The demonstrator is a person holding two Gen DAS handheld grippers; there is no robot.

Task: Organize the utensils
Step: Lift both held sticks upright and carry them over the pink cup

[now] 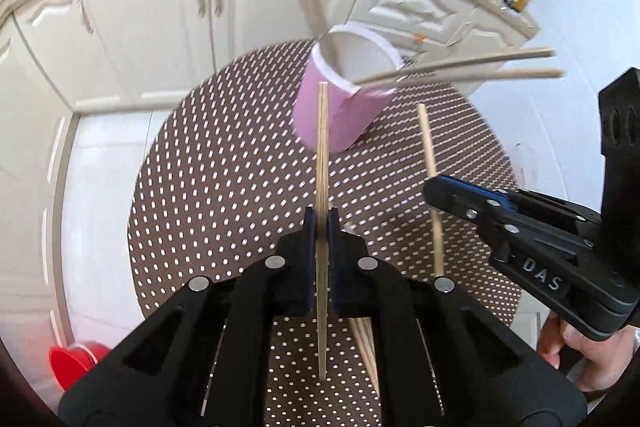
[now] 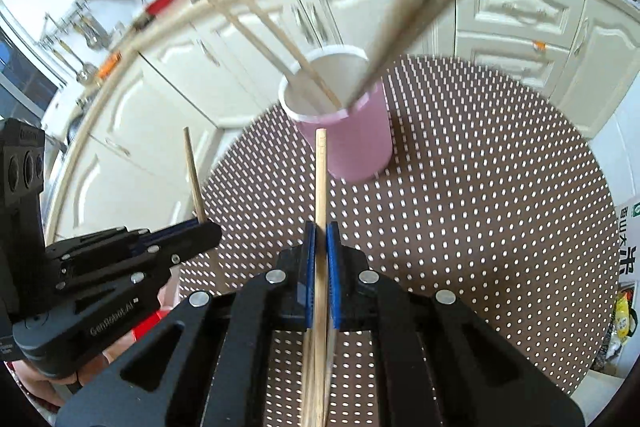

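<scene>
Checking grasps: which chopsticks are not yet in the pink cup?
The two clamped upright: one in the left gripper, one in the right gripper. The others lean inside the pink cup.

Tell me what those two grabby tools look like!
Both are black plastic with round silver rivets and blue ridged pads inside the fingertips. The left tool shows pale lettering along its body in the right camera. The right tool has white raised letters reading DAS on its side, seen from the left camera.
</scene>
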